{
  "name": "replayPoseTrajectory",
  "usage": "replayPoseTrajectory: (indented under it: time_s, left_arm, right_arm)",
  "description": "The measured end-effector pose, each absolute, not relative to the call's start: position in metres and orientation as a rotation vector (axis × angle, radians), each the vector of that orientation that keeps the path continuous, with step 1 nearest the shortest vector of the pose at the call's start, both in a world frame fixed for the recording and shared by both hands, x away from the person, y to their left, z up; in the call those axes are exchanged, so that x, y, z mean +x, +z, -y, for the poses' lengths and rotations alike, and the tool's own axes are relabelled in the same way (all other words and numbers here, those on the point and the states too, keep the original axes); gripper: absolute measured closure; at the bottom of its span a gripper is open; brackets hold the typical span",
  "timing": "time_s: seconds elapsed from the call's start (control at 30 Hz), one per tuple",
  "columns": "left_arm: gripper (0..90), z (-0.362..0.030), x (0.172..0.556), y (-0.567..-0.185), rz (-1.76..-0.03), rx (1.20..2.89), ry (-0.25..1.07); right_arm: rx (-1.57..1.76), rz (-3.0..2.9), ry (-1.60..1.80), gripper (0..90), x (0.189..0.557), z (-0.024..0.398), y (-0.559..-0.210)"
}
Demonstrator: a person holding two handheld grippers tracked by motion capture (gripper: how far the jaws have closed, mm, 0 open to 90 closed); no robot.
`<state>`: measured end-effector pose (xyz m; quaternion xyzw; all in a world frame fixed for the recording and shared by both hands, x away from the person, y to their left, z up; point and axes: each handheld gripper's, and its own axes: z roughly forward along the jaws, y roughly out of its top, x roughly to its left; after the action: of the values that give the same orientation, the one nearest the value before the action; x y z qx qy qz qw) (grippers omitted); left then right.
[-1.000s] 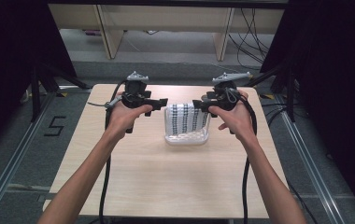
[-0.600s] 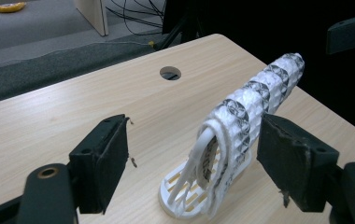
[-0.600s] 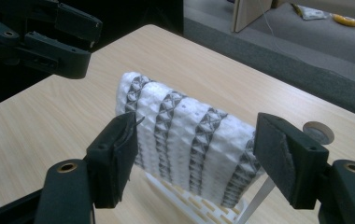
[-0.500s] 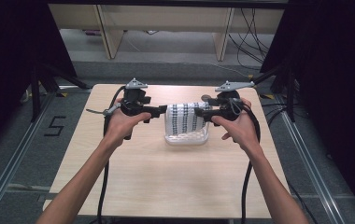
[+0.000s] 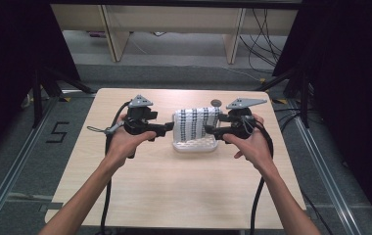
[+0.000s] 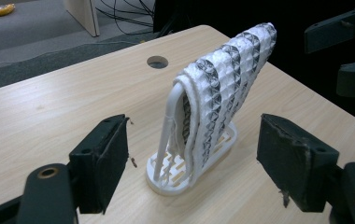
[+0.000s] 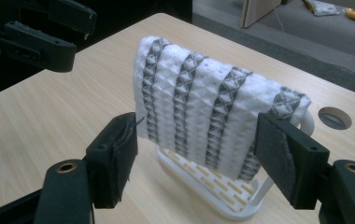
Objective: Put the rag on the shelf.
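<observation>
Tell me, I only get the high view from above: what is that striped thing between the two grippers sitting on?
Observer: The striped cloth hangs over a white hoop on a slotted white stand.
Operator: Is either gripper holding it?
Observer: No. The left gripper is open, its jaws wide on either side of the stand's end.
Operator: And the other?
Observer: The right gripper is open too, facing the cloth's broad side, jaws apart.

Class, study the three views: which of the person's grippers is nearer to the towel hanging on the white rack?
Right, narrowly. The right gripper reaches the towel at its right edge; the left gripper is just short of its left edge. Both have open jaws.
</observation>
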<state>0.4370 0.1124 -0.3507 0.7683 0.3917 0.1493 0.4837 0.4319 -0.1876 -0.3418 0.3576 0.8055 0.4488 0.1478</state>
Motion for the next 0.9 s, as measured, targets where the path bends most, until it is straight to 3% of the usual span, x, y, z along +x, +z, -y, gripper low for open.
replayPoseTrajectory:
  time_s: [0.9]
  left_arm:
    - [23.7, -0.133, 0.385, -0.380, -0.889, 1.902, 0.374]
  right_arm:
    - [1.019, -2.398, 1.307, 30.3, 0.395, 0.197, -0.376]
